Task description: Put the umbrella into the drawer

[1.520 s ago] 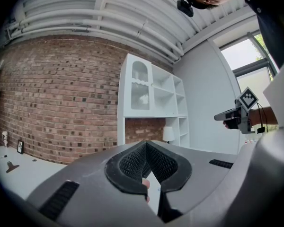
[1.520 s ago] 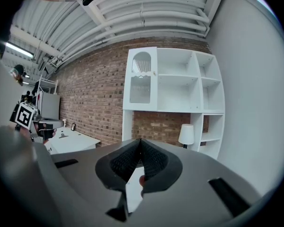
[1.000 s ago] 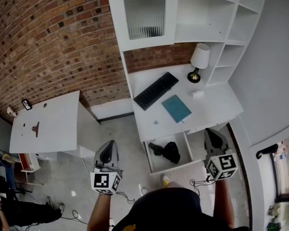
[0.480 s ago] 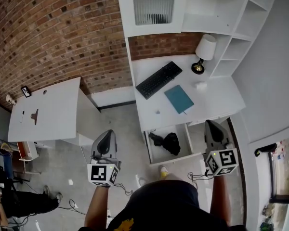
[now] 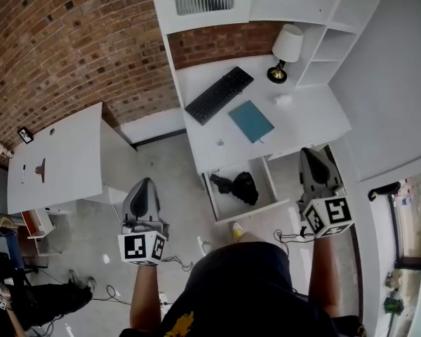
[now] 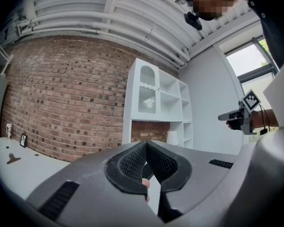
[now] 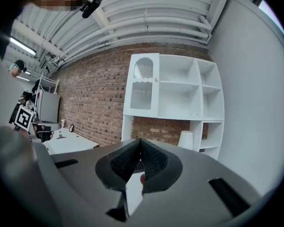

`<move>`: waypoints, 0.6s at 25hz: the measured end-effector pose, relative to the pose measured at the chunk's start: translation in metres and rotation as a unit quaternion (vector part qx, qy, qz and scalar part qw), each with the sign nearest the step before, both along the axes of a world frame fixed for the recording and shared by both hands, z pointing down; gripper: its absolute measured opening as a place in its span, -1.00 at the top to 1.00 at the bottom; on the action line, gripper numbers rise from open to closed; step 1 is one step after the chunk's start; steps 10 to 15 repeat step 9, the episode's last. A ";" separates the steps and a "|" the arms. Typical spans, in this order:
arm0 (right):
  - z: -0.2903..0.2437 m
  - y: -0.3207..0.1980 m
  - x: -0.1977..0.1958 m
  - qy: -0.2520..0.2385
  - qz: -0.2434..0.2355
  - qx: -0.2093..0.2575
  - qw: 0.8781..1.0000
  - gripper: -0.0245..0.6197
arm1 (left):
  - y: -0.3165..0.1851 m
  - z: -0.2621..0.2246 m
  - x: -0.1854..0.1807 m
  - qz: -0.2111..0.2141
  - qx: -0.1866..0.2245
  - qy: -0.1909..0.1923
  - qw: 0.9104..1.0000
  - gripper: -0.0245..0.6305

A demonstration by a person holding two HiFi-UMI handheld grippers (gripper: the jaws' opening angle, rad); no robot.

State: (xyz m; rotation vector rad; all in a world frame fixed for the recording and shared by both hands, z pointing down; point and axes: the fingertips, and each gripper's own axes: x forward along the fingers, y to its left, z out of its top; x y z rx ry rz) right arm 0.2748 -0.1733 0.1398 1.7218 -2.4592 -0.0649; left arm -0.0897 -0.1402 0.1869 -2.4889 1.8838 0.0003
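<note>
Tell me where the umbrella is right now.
In the head view, the black umbrella lies inside the open drawer of the white desk, near the picture's centre, just below the teal notebook on the desktop.

Brick wall (image 5: pixel 56 41), white shelving (image 5: pixel 288 5), grey floor (image 5: pixel 172 188)

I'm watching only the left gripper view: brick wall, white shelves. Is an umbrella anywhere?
Observer: Yes, the head view shows a black folded umbrella lying inside the open white drawer under the white desk.
Operator: Does the other tool hold anything?
Observer: No, the right gripper has its jaws together, with nothing between them.
Operator: What's on the desk top?
Observer: A black keyboard beside a teal notebook.
</note>
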 end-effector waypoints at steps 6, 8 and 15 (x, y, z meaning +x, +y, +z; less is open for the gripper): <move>-0.002 0.005 -0.010 0.031 -0.015 0.010 0.999 0.92 | 0.008 0.021 0.010 0.031 -0.026 0.033 0.999 0.87; -0.001 0.005 -0.012 0.048 -0.023 0.014 0.999 0.92 | 0.010 0.031 0.016 0.037 -0.030 0.031 0.998 0.87; -0.001 0.005 -0.012 0.056 -0.026 0.016 0.998 0.92 | 0.011 0.035 0.019 0.038 -0.031 0.027 0.998 0.87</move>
